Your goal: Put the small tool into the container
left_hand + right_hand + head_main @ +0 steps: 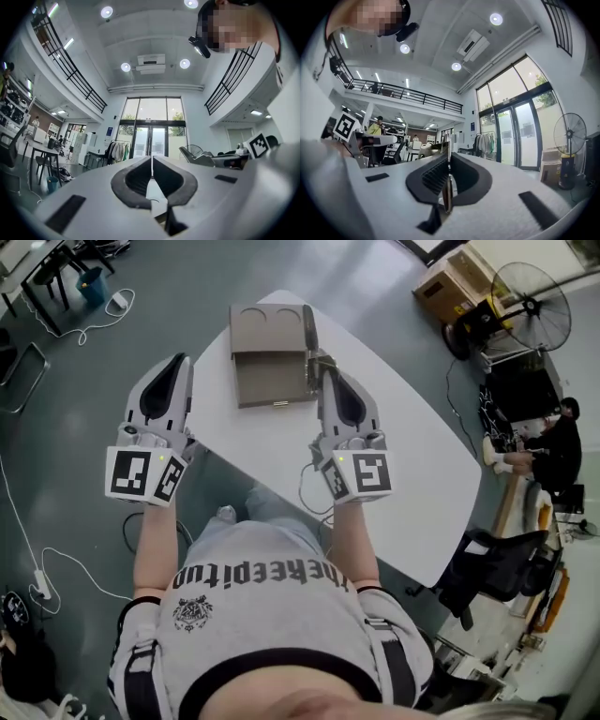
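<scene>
One small tool (447, 194) runs lengthwise between right gripper (449, 155) jaws.

1. I see the tan rectangular container (270, 371) lying open on the white table (412, 456).
2. The thin flat metal tool (446, 190) stands edge-on, clamped between the right gripper (449, 158) jaws.

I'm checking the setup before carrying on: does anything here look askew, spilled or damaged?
Nothing stands out. The container lies open and flat on the table, nothing spilled. The right gripper pinches the small tool beside it; the left gripper, shut and empty, is past the table's edge.
</scene>
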